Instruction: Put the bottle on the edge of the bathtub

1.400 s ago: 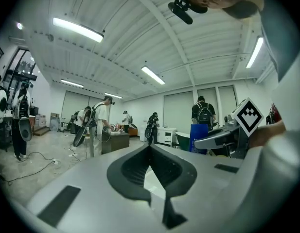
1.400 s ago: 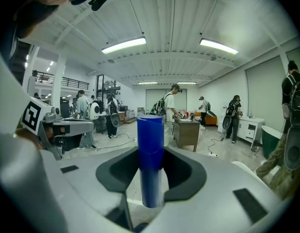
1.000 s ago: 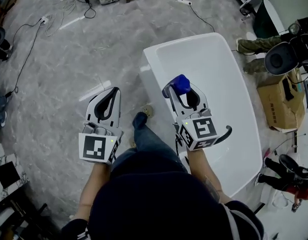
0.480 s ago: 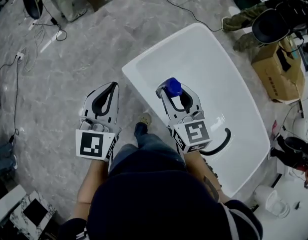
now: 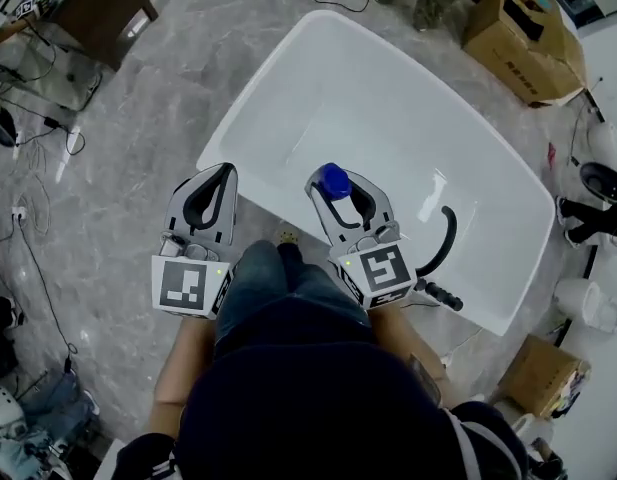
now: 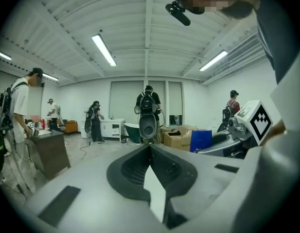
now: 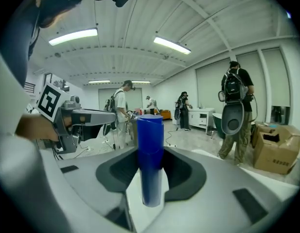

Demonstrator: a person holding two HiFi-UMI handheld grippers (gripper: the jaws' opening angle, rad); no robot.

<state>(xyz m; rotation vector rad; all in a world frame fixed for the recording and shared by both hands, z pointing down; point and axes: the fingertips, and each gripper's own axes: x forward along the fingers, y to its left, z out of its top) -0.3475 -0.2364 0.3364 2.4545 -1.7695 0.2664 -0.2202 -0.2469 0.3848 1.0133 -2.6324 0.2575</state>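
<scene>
My right gripper [image 5: 338, 186] is shut on a blue bottle [image 5: 334, 180] with a blue cap, held upright between its jaws. In the head view it hangs over the near side of the white bathtub [image 5: 250, 103], just past the near rim. The right gripper view has the bottle [image 7: 150, 154] standing straight up between my jaws, with the right gripper [image 7: 150, 152] closed round it. My left gripper [image 5: 224, 175] is shut and empty, left of the tub's near corner over the floor. Its fingertips meet in the left gripper view [image 6: 150, 148], where the bottle [image 6: 201, 141] also shows at the right.
A black curved hose [image 5: 443, 240] lies in the tub. Cardboard boxes [image 5: 528, 28] stand beyond the tub, another box [image 5: 533, 373] at the right. Cables [image 5: 43, 158] run over the marble floor on the left by a brown cabinet [image 5: 98, 8]. Several people [image 6: 149, 113] stand in the room.
The head view has swung, so the bathtub now lies slanted across the frame and closer. Both grippers keep their pose, and the right one still holds the bottle over the tub's near side.
</scene>
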